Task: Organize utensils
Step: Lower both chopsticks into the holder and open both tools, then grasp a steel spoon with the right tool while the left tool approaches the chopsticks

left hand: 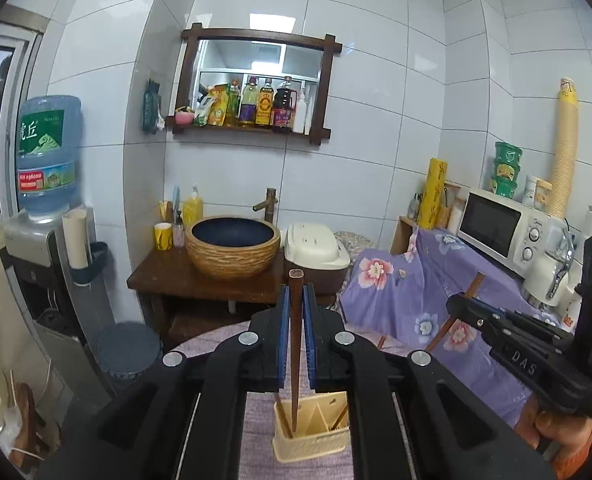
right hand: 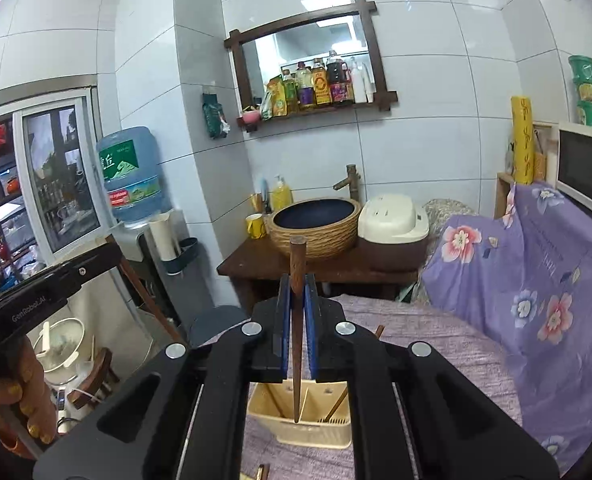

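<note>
My left gripper [left hand: 296, 292] is shut on a dark brown chopstick [left hand: 294, 360] that hangs upright, its thin tip over the left compartment of a cream utensil holder [left hand: 310, 446]. My right gripper [right hand: 297, 284] is shut on a second brown chopstick [right hand: 297, 360], whose tip points into the middle of the same holder [right hand: 300, 434]. Each gripper shows in the other's view: the right gripper [left hand: 458, 300] at the right, the left gripper [right hand: 113, 250] at the left, both raised above the table. Other chopsticks [right hand: 336, 406] lean inside the holder.
The holder stands on a table with a lilac cloth [right hand: 436, 344]; a loose chopstick [right hand: 379, 331] lies beyond it. A floral purple cover [right hand: 536, 280] rises at the right under a microwave [left hand: 496, 228]. Farther off are a basin [left hand: 231, 246], a rice cooker [left hand: 316, 248] and a water dispenser [left hand: 47, 160].
</note>
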Demonstrator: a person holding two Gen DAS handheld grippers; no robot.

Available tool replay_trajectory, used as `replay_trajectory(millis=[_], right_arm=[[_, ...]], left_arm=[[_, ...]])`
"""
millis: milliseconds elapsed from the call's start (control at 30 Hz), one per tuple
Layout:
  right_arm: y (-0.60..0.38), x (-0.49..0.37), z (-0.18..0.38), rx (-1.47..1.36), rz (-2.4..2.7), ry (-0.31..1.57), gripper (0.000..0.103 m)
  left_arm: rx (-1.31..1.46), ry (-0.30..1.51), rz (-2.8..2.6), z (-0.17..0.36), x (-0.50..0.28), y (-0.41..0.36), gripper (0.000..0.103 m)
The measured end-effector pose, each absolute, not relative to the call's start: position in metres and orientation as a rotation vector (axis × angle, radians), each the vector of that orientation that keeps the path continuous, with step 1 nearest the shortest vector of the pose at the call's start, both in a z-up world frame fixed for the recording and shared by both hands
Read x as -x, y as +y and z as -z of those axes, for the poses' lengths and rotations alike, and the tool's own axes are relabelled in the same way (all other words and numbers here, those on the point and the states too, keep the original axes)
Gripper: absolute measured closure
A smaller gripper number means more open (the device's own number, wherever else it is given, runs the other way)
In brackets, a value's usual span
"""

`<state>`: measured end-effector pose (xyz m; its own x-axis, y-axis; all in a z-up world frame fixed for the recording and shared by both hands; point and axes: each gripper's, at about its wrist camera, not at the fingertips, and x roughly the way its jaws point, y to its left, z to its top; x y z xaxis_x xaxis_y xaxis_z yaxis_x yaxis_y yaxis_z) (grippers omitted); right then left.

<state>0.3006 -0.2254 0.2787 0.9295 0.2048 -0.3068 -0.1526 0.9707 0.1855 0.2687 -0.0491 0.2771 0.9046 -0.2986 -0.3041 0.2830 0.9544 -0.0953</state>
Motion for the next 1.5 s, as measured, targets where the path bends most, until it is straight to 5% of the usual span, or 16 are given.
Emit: replay_trajectory(millis=[567,933,1000,1067,1267,1500], right_arm=[[-0.231,-0.358,-0.154,-0.181,-0.121,0.451,0.096],[-0.234,-0.356,-0.133,-0.219,-0.122,0.459,0.089],[-0.236,-0.349,-0.132,-0.229,-0.122,0.449,0.073],[-0.236,-0.339,-0.131,-0.218,-0.100,0.434,0.054],[-0.212,-0.296,-0.117,-0.092,-0.127,0.430,0.054],[-0.177,-0.253,-0.065,0.004,-0.259,0.556,0.054]], left_arm=[[0.034,0.510,0.244,-0.133,-0.330,-0.076,0.095],[0.044,0.535,0.228,-0.118,-0.326,-0.069,0.096],[0.036,0.527,0.236,-0.120,-0.317,-0.065,0.088],[0.036,0.507,0.237,-0.121,-0.301,-0.057,0.056],[0.041,0.530,0.230,-0.099,-0.258,-0.032,0.032],[-0.031,0.635,0.193,-0.043,-0.221,-0.017,0.026]])
